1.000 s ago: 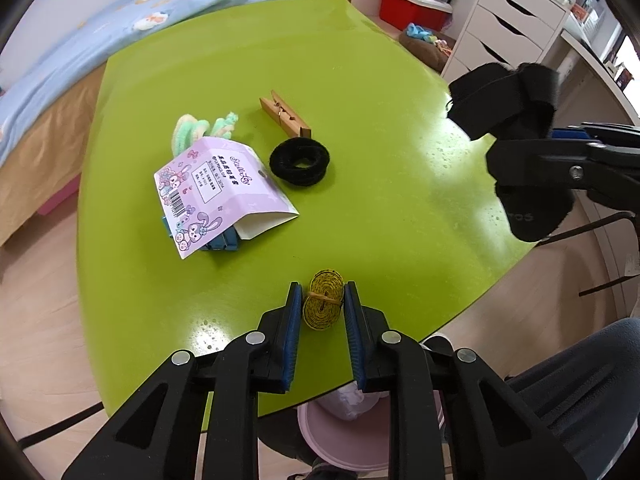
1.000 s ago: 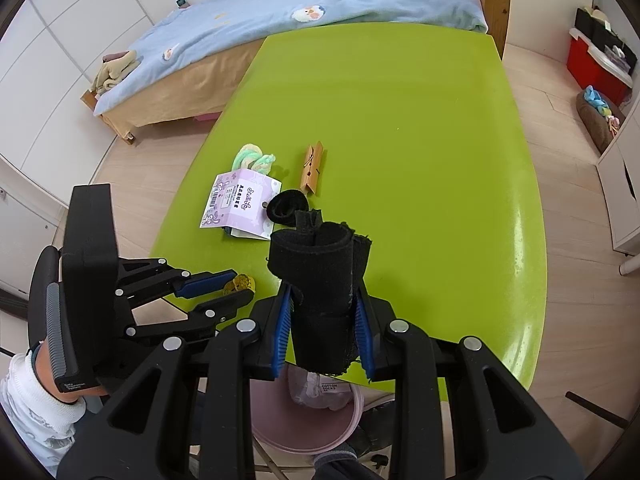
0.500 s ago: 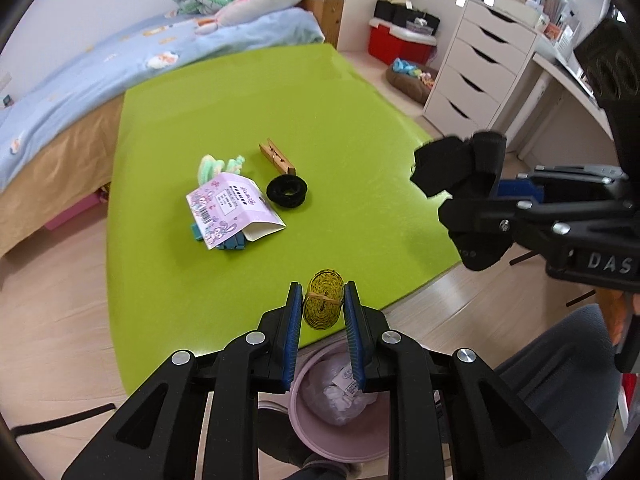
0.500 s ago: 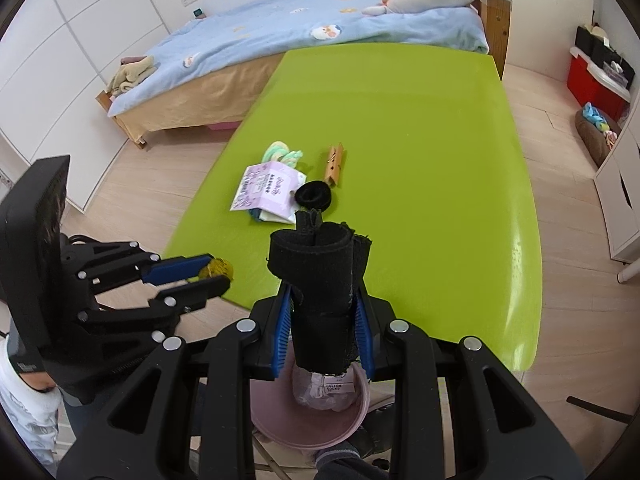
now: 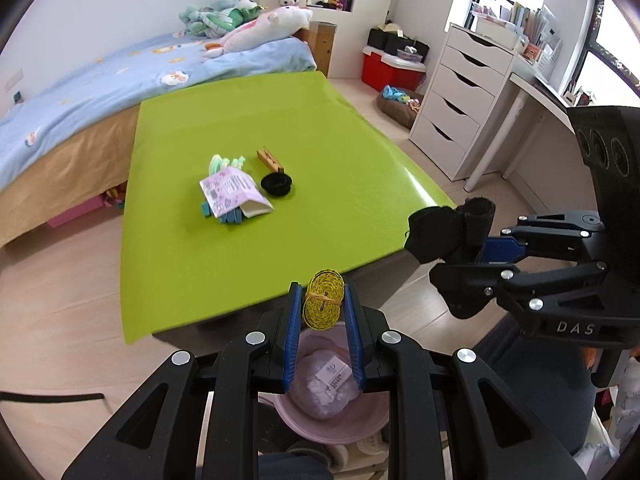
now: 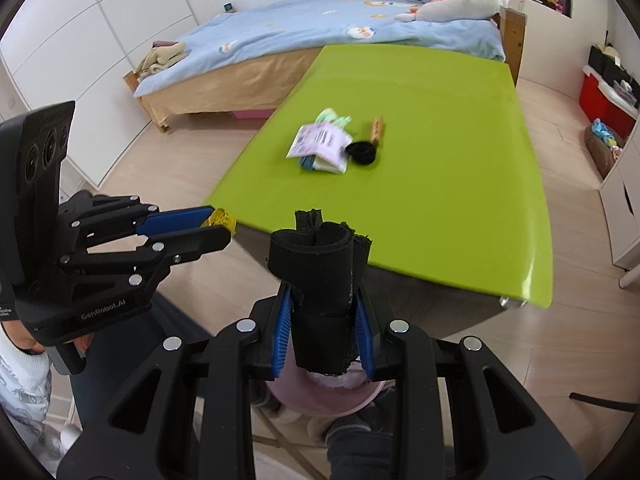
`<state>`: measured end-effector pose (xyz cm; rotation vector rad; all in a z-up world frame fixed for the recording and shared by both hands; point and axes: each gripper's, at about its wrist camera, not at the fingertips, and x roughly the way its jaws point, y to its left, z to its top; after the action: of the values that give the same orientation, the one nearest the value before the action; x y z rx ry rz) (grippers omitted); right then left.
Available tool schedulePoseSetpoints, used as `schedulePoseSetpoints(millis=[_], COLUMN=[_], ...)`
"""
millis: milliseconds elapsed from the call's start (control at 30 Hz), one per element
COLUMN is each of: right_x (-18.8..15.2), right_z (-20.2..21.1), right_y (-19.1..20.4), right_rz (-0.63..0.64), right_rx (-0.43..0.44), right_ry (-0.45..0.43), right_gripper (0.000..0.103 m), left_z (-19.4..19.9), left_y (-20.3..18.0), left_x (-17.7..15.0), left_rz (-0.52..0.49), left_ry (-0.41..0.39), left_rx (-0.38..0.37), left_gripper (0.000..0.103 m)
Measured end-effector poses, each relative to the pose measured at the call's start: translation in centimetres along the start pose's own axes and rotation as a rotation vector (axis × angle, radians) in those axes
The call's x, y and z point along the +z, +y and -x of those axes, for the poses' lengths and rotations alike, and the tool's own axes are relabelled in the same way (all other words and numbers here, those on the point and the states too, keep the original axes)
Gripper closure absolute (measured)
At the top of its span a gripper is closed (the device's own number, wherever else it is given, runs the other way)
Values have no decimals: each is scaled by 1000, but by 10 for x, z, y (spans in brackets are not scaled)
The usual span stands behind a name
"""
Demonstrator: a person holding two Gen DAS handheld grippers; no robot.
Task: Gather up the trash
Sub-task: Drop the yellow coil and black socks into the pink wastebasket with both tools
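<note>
A coiled yellow tape bound with a rubber band point(image 5: 323, 299) is pinched between the blue-padded fingers point(image 5: 291, 332) of the left gripper point(image 5: 322, 312), and a rolled piece of black fabric point(image 6: 320, 288) is clamped upright between the blue pads of the right gripper point(image 6: 323, 320) — both sets of jaws are closed on their loads. Both grippers are held off the near edge of the glossy lime-green table point(image 5: 224, 256), above the floor. Directly below the left gripper's fingers, in front of the table's near edge, a round pink plastic bin point(image 5: 332, 420) is seen, with white crumpled material and a printed label inside it. The same bin is partly hidden under the black roll in the right wrist view.

On the table, well back from the near edge, four things are left close together: a lilac printed paper packet point(image 5: 234, 193) lying over some blue pieces, a pastel green-and-white twisted item point(image 5: 222, 162) just behind it, a black ring-shaped hair tie point(image 5: 277, 185) just beside the packet, and a wooden clothespin point(image 5: 270, 159) touching or nearly touching the hair tie — which cannot be told.

Beyond the table's far edge a bed with a light-blue cover point(image 5: 120, 76) and plush toys is seen, and to the table's right a white chest of drawers point(image 5: 456, 96).
</note>
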<state>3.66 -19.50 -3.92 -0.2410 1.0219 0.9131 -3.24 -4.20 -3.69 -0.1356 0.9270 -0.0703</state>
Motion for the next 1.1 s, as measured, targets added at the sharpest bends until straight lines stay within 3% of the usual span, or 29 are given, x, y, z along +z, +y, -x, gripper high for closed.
schedulePoseSetpoints(millis=[233, 467, 500, 533, 600, 700, 900, 933, 1067, 1100], right_x=[-27, -32, -32, -32, -33, -33, -32, -33, -33, -34], right_z=[-10, -15, -16, -16, -13, -7, 9, 11, 14, 14], right_y=[10, 11, 10, 9, 7, 2, -9, -12, -18, -19], right_rz=[2, -5, -7, -13, -29, -48, -83, -88, -102, -103], right_rx=[29, 64, 65, 69, 78, 45, 5, 0, -12, -13], right_ry=[54, 68, 70, 71, 53, 39, -4, -10, -23, -24], right_gripper=[75, 72, 61, 38, 22, 15, 11, 10, 10, 10], left_z=[10, 14, 15, 15, 15, 13, 7, 5, 4, 3], left_y=[-3, -3, -3, -3, -3, -4, -13, -14, -14, -13], left_x=[-24, -31, -31, -31, -31, -31, -32, -32, -32, -32], left_rz=[29, 36, 36, 35, 32, 28, 0, -1, 5, 11], left_ry=[-1, 0, 0, -1, 0, 4, 26, 27, 12, 6], left_rx=[-16, -29, -31, -32, -33, -36, -52, -57, -65, -58], left_gripper=[82, 82, 82, 82, 82, 82, 80, 76, 20, 17])
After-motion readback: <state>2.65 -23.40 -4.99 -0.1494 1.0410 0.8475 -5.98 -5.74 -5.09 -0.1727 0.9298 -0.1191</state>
